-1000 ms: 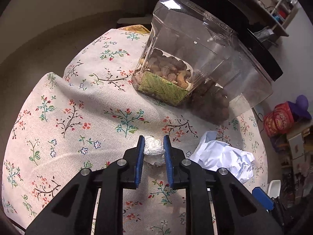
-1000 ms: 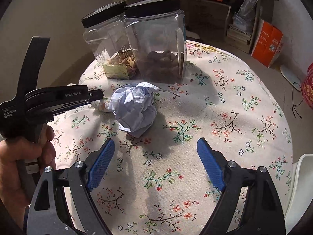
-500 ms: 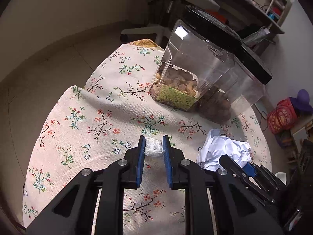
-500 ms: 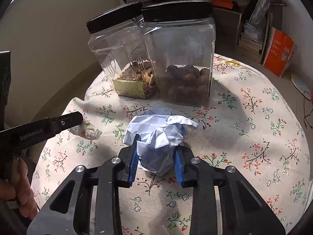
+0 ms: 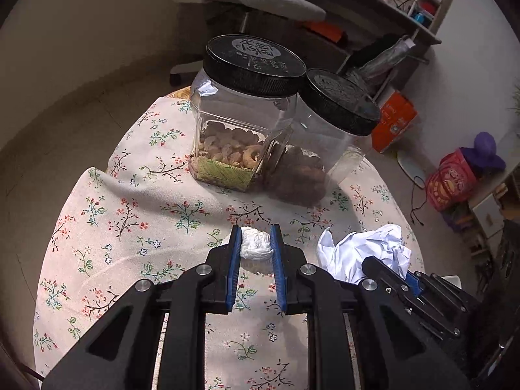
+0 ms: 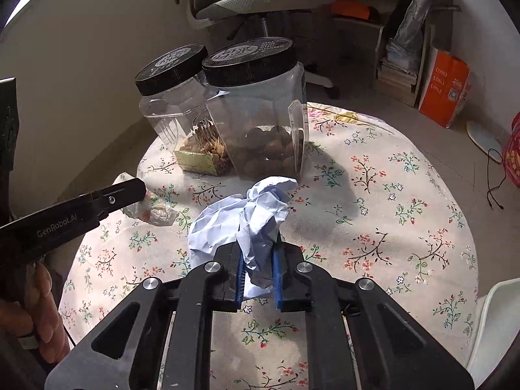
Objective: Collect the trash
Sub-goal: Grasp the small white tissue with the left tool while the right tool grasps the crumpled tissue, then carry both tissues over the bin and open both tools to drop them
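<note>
Two pieces of trash, two grips, one each. Left gripper [image 5: 255, 243] clamped on the small white wad [image 5: 256, 248], pinched at the very tips of the blue pads [image 5: 234, 253], apparently lifted just clear of the floral tabletop [image 5: 130, 227]. Right gripper [image 6: 258, 269] closed on the crumpled blue-white paper ball [image 6: 240, 221], squeezing its near side deep between the pads, most of the ball bulging out ahead. Probably gripped deep because loose paper gives way and slips from a shallow pinch. Two black-lidded snack jars [image 5: 240, 123] standing side by side behind, touching, well clear of both grabs and no part of the cleanup. No bin in sight in either view. Next up, presumably: carrying both loads off to wherever the trash goes, keeping the squeeze firm.
</note>
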The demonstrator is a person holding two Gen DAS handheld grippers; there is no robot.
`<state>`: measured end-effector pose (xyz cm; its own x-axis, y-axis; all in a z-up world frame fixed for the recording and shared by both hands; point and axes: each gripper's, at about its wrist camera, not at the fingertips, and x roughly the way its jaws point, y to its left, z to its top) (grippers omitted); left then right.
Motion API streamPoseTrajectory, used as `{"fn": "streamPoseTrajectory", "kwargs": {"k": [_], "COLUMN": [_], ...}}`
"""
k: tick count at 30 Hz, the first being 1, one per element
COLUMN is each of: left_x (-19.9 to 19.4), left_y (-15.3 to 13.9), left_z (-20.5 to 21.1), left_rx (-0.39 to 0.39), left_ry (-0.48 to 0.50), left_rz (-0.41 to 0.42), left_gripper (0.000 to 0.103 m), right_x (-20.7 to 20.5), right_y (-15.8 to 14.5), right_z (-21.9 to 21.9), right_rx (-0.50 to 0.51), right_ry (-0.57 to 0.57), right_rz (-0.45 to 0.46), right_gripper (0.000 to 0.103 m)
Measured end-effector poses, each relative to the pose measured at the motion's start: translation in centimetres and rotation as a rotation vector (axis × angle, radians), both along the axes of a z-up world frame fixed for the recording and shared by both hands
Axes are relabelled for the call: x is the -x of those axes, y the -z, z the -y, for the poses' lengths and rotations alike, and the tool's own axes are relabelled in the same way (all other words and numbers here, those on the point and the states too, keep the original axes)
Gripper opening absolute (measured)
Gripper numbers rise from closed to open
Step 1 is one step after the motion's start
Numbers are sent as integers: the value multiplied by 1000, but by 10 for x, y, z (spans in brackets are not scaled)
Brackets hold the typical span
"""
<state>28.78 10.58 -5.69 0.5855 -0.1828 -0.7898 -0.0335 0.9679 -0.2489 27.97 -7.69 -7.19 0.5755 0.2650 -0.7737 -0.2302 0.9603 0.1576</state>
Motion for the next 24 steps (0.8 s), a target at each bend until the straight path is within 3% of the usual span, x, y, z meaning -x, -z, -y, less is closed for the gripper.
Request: {"fn": "streamPoseTrajectory", "kwargs": {"k": [10,24], "left_x": [28,69], "left_y": [-35,-81], "left_z": [56,144], "left_rx": [-42,-77], "left_ry": [70,191], "left_rz": [38,89], "left_gripper": [19,19], "right_x": [45,94], "right_y": [-44,-87], "right_z": [59,143], "right_rx": [83,78], "right_ry": [56,180], "right_rz": [34,78], "right_gripper": [12,12]}}
